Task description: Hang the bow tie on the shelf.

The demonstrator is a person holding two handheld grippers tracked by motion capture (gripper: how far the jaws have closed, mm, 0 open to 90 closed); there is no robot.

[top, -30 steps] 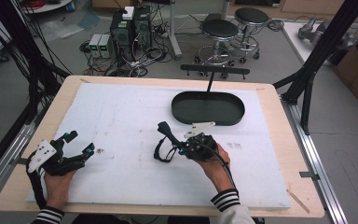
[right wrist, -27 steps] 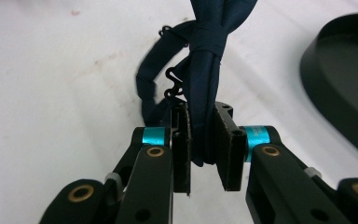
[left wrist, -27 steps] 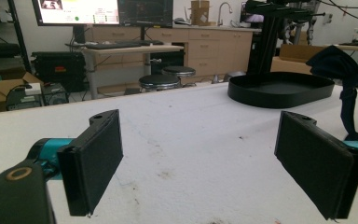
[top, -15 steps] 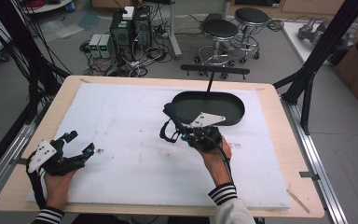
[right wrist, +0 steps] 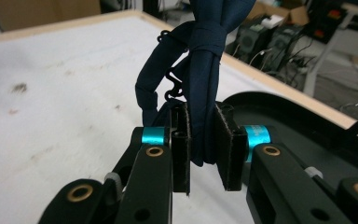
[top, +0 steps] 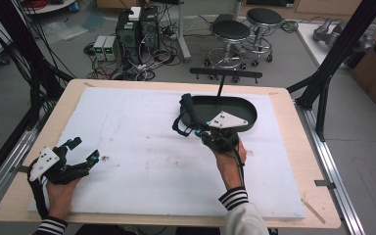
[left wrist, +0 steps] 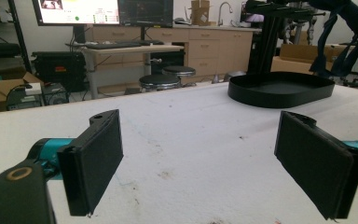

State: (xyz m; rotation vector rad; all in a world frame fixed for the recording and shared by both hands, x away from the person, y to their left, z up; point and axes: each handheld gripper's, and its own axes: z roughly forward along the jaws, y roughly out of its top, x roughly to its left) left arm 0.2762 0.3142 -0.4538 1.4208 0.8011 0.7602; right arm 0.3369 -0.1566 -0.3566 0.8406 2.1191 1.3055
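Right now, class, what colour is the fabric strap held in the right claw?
Dark navy blue strap, seen best in the right gripper view.

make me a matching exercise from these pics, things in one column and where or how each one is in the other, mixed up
Things:
1. left claw
2. right claw
3. black tray
4. dark blue strap

States:
a. sits empty on the far right part of the white mat
b. jaws spread wide, nothing between them, low over the mat's near left corner
c. pinched between two pads, its loops dangling free above the table
d. clamped shut at the tray's near left rim

Pairs: 1-b, 2-d, 3-a, 4-c
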